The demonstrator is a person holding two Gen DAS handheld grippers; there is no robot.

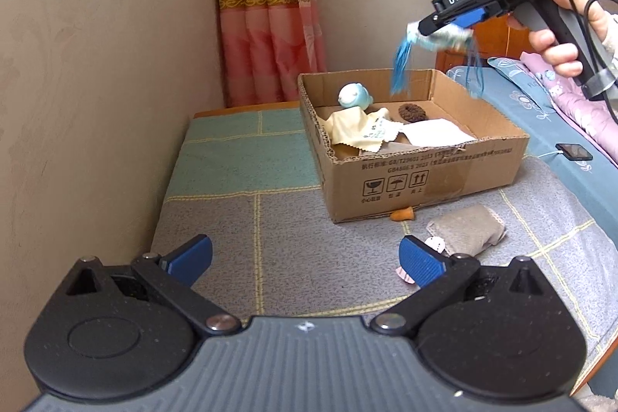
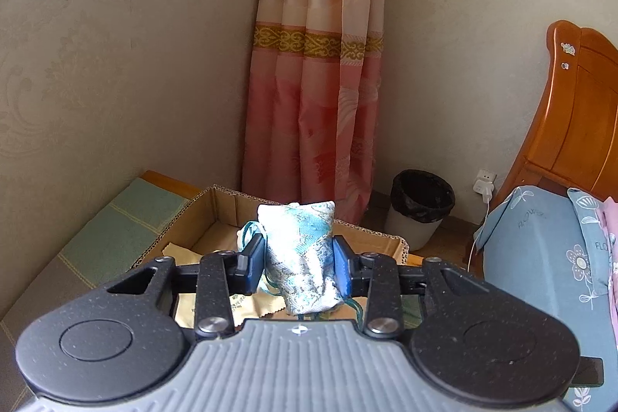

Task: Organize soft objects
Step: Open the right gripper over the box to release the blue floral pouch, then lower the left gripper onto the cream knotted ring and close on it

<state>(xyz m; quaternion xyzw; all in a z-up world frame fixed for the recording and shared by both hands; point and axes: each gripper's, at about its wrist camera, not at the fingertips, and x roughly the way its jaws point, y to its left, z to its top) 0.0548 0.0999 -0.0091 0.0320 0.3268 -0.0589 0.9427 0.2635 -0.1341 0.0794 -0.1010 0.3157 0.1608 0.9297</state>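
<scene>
While the right gripper (image 2: 297, 265) pinched the brocade pouch (image 2: 299, 257) above the cardboard box (image 1: 421, 176), centring before release looked wise; the left gripper (image 1: 305, 257) gaped empty.

Pouch (image 1: 444, 37) above box (image 1: 421, 176)

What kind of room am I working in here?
Most likely a bedroom in a home: a wooden headboard stands behind floral bedding, a pink curtain hangs in the corner, and the cardboard box sits on a quilted bedspread.

Shiny brocade pouch (image 2: 301, 257), matt corrugated cardboard box (image 1: 425, 176), coarse woven bedspread (image 1: 293, 250).
</scene>
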